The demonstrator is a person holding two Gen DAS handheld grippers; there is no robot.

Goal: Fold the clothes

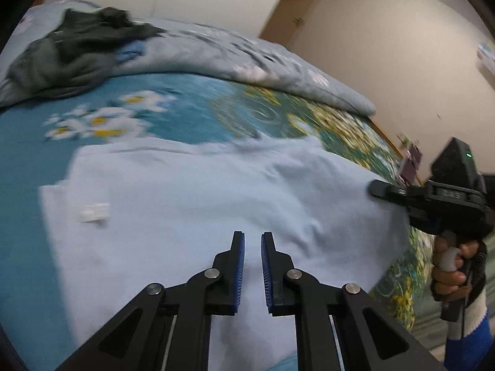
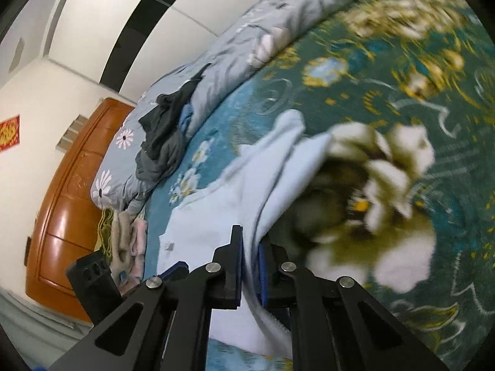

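A bed covered by a teal floral bedspread (image 1: 191, 108) fills both views, with a rolled grey-blue flowered quilt (image 1: 278, 65) along its far side and a heap of dark grey clothes (image 1: 71, 49) at 10 o'clock. A pale blue cotton garment (image 1: 191, 204) lies spread in the middle. The left gripper (image 1: 252, 270) hovers above it, jaws slightly apart and empty. The right gripper (image 2: 250, 270) pinches the garment's edge at 3 o'clock.

Bedsheet (image 2: 386, 170) flowers motion-blurred; white tag (image 1: 92, 211) unreadable; garment (image 1: 201, 216) lower edge cut off.
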